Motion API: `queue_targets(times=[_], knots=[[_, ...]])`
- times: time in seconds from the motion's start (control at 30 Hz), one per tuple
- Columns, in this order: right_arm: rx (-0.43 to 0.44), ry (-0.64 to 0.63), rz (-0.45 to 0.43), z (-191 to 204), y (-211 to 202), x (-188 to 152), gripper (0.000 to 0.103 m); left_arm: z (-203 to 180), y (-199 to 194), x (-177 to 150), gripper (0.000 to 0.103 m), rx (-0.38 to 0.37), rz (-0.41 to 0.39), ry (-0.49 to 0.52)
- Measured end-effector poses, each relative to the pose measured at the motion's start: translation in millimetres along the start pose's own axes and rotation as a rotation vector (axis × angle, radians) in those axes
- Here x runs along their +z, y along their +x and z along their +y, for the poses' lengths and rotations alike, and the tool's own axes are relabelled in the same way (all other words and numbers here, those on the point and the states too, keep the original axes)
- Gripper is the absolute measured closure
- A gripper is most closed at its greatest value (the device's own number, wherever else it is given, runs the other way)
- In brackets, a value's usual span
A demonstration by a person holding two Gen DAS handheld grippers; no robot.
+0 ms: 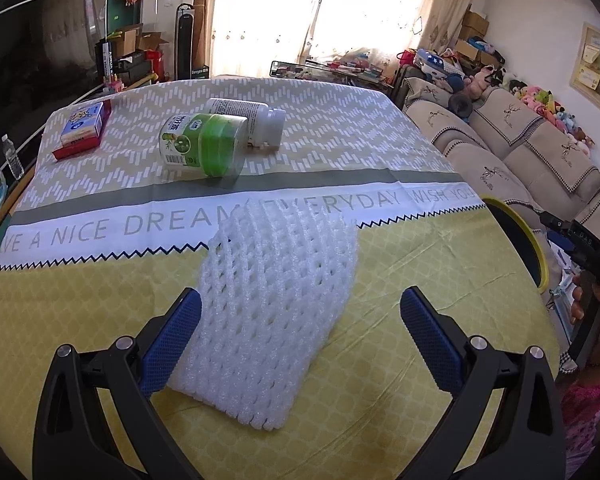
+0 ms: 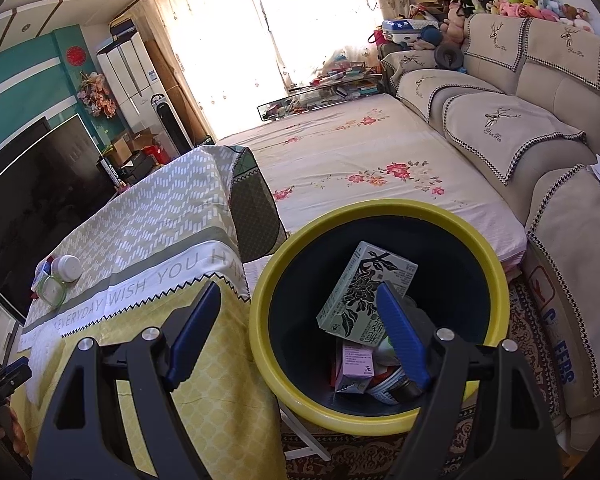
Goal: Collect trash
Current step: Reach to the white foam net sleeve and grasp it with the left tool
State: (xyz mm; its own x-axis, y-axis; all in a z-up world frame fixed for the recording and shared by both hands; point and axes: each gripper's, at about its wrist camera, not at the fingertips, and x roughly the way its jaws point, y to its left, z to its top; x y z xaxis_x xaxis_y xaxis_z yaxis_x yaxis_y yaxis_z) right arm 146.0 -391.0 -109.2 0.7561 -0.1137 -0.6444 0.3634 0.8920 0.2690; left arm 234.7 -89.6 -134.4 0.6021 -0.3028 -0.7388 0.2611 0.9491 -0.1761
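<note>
A white foam net sleeve (image 1: 276, 304) lies flat on the yellow part of the tablecloth (image 1: 100, 320). My left gripper (image 1: 300, 294) hangs just over it, open, with its blue pads on either side of the sleeve and not pressing on it. Farther back lie a green-lidded jar (image 1: 204, 144), a white bottle (image 1: 256, 118) and a blue and red box (image 1: 82, 128). My right gripper (image 2: 300, 286) is open with nothing between its fingers, above the yellow-rimmed bin (image 2: 380, 206). In the bin rest a green patterned carton (image 2: 364, 288) and a pink box (image 2: 356, 364).
The bin (image 1: 528, 236) stands off the table's right edge, on a patterned rug (image 2: 532, 320). A beige sofa (image 2: 520, 128) and a flowered bed cover (image 2: 360, 160) lie behind it. A person's hand (image 1: 596, 308) shows at the right. A television (image 2: 32, 184) is at the left.
</note>
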Motion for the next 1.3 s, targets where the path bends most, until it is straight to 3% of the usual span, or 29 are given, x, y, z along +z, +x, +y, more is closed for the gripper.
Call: queue_targets(times=[0.2, 0.3, 0.4, 0.53, 0.6, 0.67, 0.7, 0.73, 0.93, 1.03, 1.1, 1.3], knots=[[0.004, 0.003, 0.005, -1, 0, -1, 0.027, -3, 5, -3, 0.005, 0.021, 0.009, 0.01], [0.008, 0.001, 0.01, 1, 2, -2, 0.027, -3, 6, -4, 0.011, 0.025, 0.011, 0.004], [0.012, -0.002, 0.013, 2, 2, -3, 0.027, -1, 6, -4, 0.026, 0.025, 0.01, -0.009], [0.015, -0.003, 0.02, 2, 3, -4, 0.027, 2, 3, -5, 0.054, -0.003, 0.003, -0.022], [0.016, -0.001, 0.024, 2, 3, -6, 0.027, 2, 3, -4, 0.059, -0.006, 0.004, -0.018], [0.017, -0.001, 0.026, 1, 4, -7, 0.027, -1, 3, -5, 0.07, 0.006, -0.002, 0.002], [0.017, 0.0, 0.027, 1, 4, -7, 0.027, -3, 3, -5, 0.083, -0.001, -0.001, 0.015], [0.017, 0.0, 0.027, 1, 4, -7, 0.027, -5, 4, -5, 0.089, -0.009, 0.004, 0.022], [0.015, 0.001, 0.031, 0, 4, -8, 0.027, -24, 10, -9, 0.092, 0.066, 0.004, 0.124], [0.016, 0.002, 0.032, -2, 4, -9, 0.027, -25, 12, -6, 0.08, 0.086, 0.009, 0.129], [0.015, 0.002, 0.033, -1, 4, -9, 0.027, -26, 13, -6, 0.08, 0.092, 0.008, 0.141], [0.016, 0.01, 0.036, -3, 5, -12, 0.027, -23, 15, -7, 0.091, 0.074, 0.011, 0.138]])
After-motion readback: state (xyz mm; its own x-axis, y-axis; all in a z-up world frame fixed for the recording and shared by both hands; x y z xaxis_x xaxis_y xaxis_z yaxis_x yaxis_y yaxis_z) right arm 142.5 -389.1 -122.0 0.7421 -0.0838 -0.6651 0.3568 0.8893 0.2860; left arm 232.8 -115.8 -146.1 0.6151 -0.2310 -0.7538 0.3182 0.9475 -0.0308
